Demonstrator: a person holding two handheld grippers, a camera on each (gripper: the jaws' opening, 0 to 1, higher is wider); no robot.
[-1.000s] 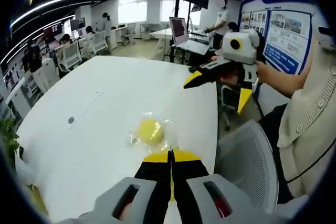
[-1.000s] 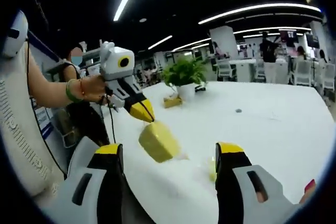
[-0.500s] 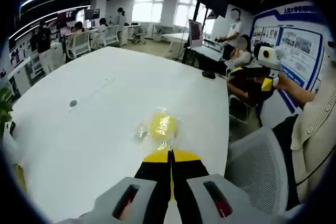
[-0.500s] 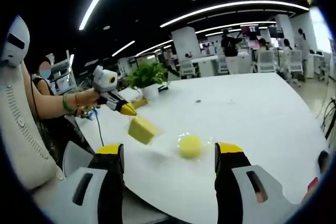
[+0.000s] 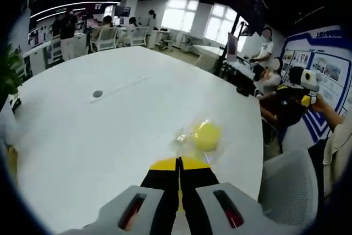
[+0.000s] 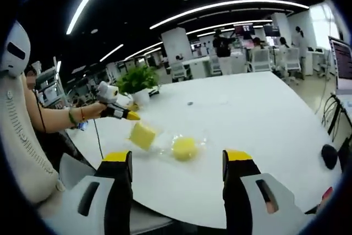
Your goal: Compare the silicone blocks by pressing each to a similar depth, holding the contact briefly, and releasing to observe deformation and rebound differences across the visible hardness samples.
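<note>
Both grippers had drawn back from the blocks over the last second, so the right gripper view took in far more of the white table than before. At the bottom of that view the right gripper stood with its yellow-tipped jaws spread wide and nothing between them, hanging off the near edge of the table. Just beyond it a round yellow silicone block lay on a sheet of clear wrap, and to its left a pale yellow square block sat tilted on one edge. Further left, the left gripper was held out in the person's hand, its yellow tips pressed together near the square block but apart from it. A potted plant stood at the far left of the table. In the left gripper view the left jaws were clenched together with nothing in them, and the round block lay just beyond their tips, a little right.
</note>
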